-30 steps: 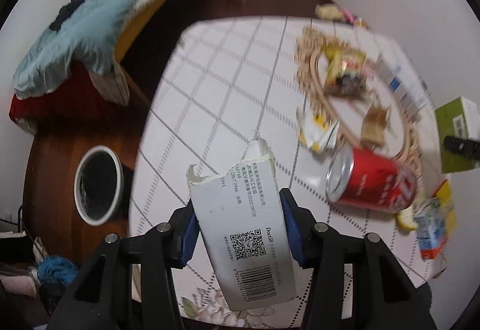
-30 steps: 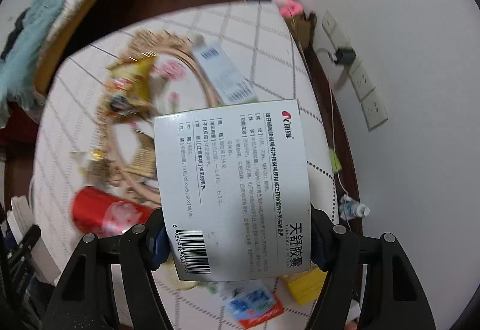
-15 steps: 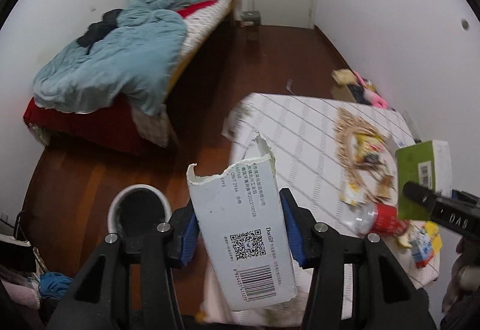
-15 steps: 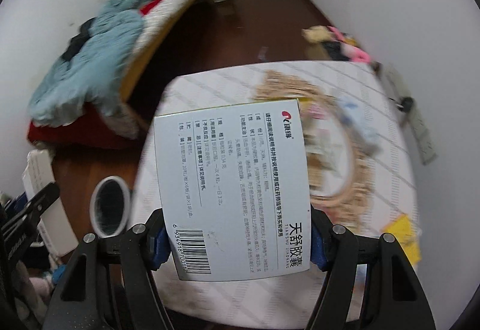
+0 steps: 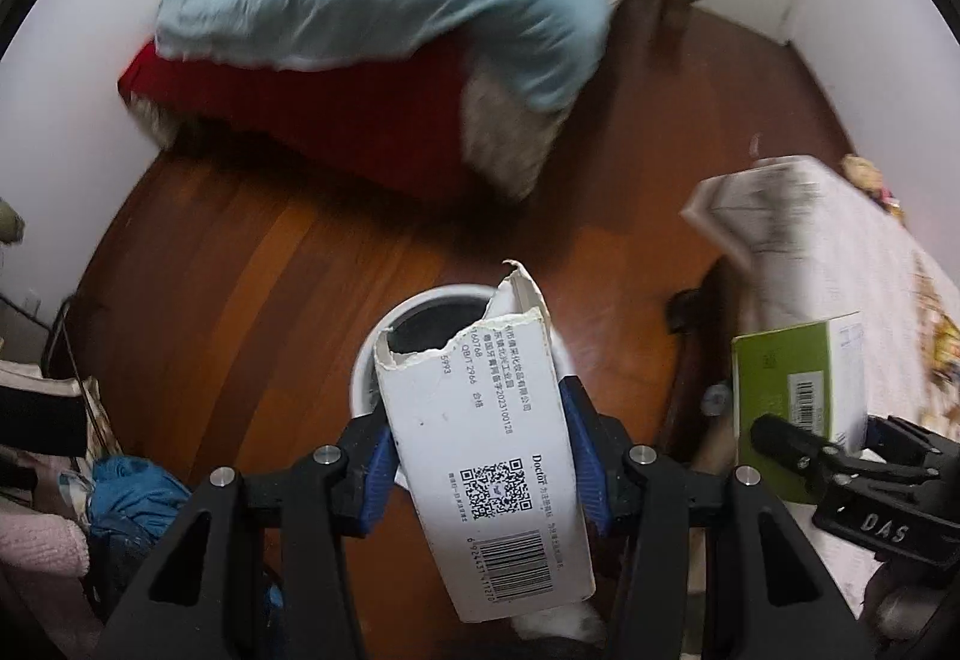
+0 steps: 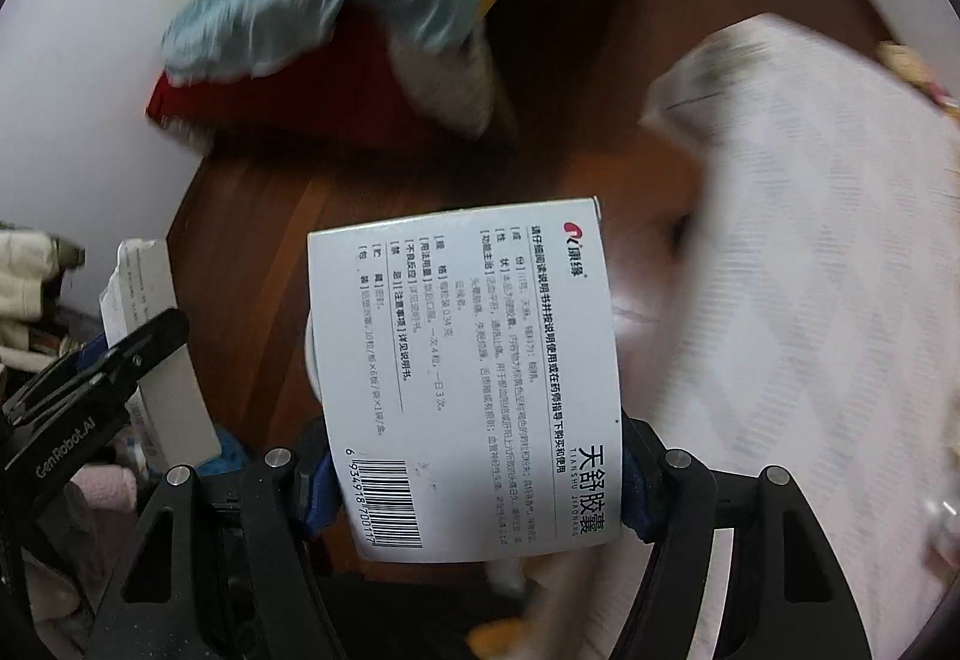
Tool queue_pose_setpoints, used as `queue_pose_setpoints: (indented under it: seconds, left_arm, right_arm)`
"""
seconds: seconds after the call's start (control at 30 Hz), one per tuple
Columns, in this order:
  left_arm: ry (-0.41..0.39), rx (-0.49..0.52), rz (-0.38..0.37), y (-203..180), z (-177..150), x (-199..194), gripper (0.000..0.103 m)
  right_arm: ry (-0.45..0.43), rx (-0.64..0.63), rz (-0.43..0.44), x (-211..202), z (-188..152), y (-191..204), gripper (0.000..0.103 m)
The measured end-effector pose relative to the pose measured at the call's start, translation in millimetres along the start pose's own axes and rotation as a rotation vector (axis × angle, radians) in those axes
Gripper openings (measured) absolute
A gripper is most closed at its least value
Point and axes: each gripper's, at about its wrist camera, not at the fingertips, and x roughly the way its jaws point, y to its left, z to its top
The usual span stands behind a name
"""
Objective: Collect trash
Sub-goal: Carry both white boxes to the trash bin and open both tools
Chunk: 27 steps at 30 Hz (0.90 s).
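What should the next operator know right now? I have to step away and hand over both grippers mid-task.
Left hand-held gripper: shut on the torn box, held above the bin on the floor.
Right hand-held gripper: shut on the medicine box; the bin's rim just shows behind its left edge.
Done: both boxes are picked up and carried off the table to the bin.
Left: release both boxes into the bin. Other trash cannot be made out on the blurred table, so check it again.
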Motion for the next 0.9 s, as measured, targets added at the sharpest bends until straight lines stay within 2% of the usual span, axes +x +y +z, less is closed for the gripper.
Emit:
queue_pose_setpoints:
  seconds: [0.13,0.27,0.33,0.4,0.43,0.53,0.57,0.77,0.9]
  left_arm:
    - [0.100,-0.030,-0.039,33,8,67,0.049]
    - [0.158,-0.062,-0.066,54,10,113,0.049]
    - [0.174,-0.090,-0.069,67,8,129,0.058]
    - [0.163,-0.116,-0.054,77,4,135,0.093]
    - [0.152,-0.134,-0.047,83,1,137,0.096]
    - [0.164,-0.180,-0.030,96,-8,140,0.097]
    - [0.167,-0.185,-0.020,98,-9,142,0.097]
    - [0.167,-0.209,0.065,104,-31,140,0.097]
    - [0.171,-0.200,0.094,100,-43,131,0.097]
  right_arm:
    - [0.086,-0.033,0.009,87,25,30,0.072]
    - [0.150,-0.052,0.027,149,36,46,0.072]
    - [0.174,-0.055,0.031,171,40,48,0.073]
    - [0.198,-0.055,0.048,188,40,47,0.076]
    - [0.214,-0.054,0.057,199,41,48,0.076]
    - [0.237,-0.053,0.056,223,44,49,0.088]
    - [0.241,-0.057,0.049,225,43,47,0.100]
    - [0.234,-0.109,-0.049,225,33,48,0.102]
    - [0.219,-0.144,-0.129,215,21,52,0.102]
